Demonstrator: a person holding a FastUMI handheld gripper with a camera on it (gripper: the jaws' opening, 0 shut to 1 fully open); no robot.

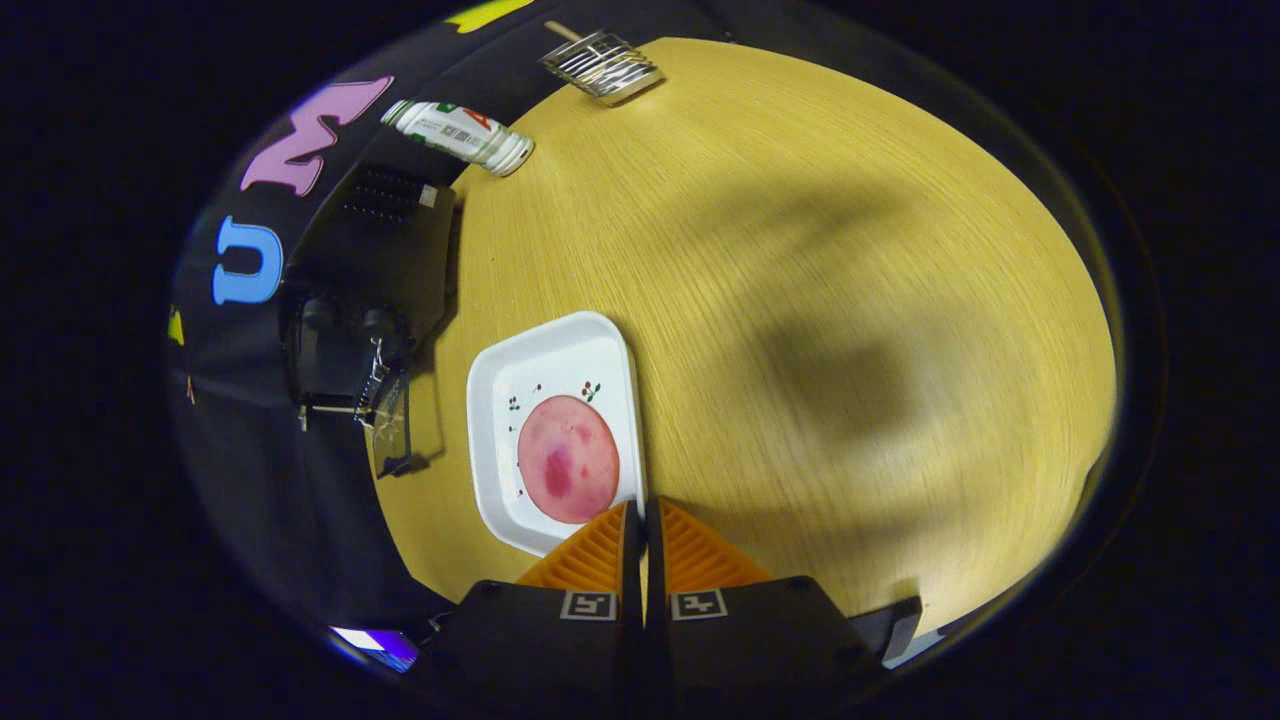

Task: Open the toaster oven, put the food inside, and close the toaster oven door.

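Here the fingers (640,520) sit pressed together at the white plate's (500,380) rim, beside the pink ham slice (567,458); toaster oven (370,290) just beyond the plate.

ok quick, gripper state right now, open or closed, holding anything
gripper: fingers closed together, nothing between them, tips over the near rim of the white plate holding the ham slice.

The hand-held gripper (640,515) has ribbed orange fingers (590,555), black mounts and square markers.
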